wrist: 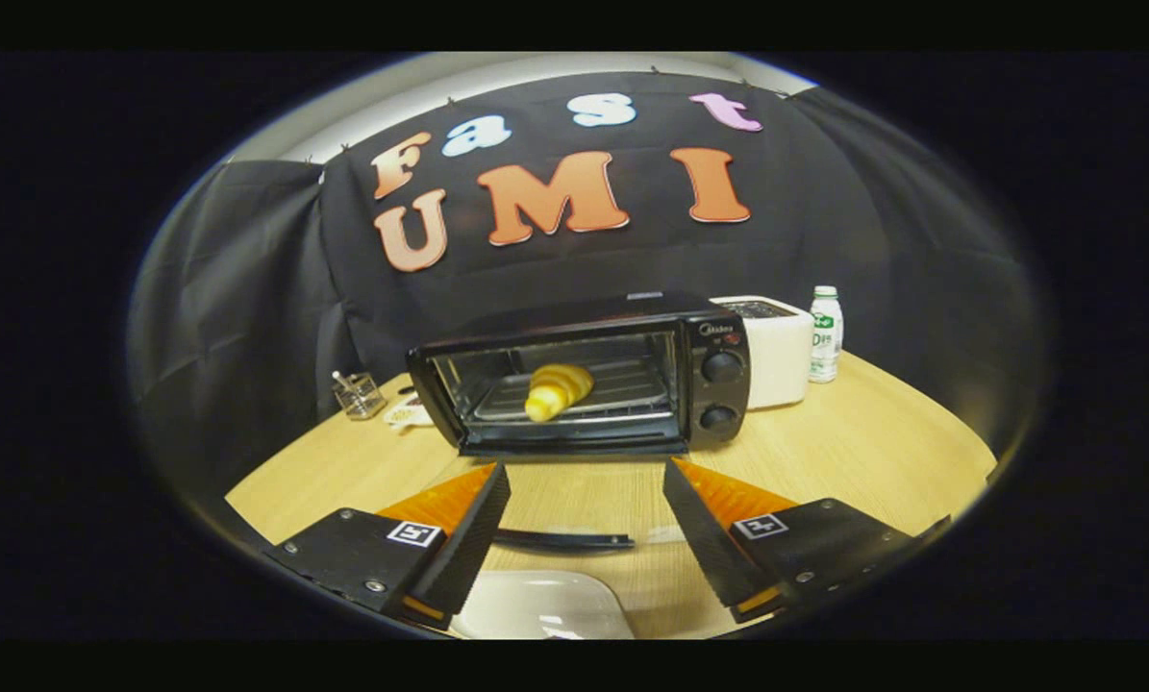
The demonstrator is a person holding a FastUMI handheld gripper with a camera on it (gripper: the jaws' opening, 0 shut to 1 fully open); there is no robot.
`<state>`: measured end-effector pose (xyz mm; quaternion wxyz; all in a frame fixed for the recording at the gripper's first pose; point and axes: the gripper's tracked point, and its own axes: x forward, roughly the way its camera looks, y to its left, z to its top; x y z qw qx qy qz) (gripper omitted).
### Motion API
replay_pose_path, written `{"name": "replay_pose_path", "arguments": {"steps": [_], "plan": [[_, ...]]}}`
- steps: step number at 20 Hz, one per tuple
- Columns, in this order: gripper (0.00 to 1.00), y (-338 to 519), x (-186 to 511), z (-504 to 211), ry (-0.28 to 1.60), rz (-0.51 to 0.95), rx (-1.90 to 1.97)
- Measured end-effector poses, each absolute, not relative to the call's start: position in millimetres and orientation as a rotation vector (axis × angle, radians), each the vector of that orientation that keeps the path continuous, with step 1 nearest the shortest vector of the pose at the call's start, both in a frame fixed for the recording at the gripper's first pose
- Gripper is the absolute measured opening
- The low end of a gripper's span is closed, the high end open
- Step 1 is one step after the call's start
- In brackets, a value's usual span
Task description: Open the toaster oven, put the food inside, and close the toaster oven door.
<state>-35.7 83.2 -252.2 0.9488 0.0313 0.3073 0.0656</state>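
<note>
White plate cut off between the jaws; oven door mostly see-through, edges unclear.

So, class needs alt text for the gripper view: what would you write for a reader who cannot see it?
A croissant lies on the rack inside the open toaster oven on a wooden table. The gripper has its fingers open, holding nothing, with the lowered door's handle between them and a white plate beneath.

White toaster, bottle, glass jar, white plate on wooden table.
</note>
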Motion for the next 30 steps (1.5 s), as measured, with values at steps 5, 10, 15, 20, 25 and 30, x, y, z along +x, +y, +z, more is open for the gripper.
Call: {"name": "replay_pose_path", "arguments": {"steps": [5,10,15,20,25,30], "plan": [[0.96,93,-69,-289,0.722,0.14,0.034],[0.96,94,-82,-323,0.828,0.121,0.032],[0.96,101,-76,-339,0.877,0.115,0.008],[0.96,107,-75,-343,0.9,0.105,-0.062],[0.96,107,-70,-330,0.907,0.091,0.002],[0.96,111,-51,-285,0.771,0.095,-0.059]]}}
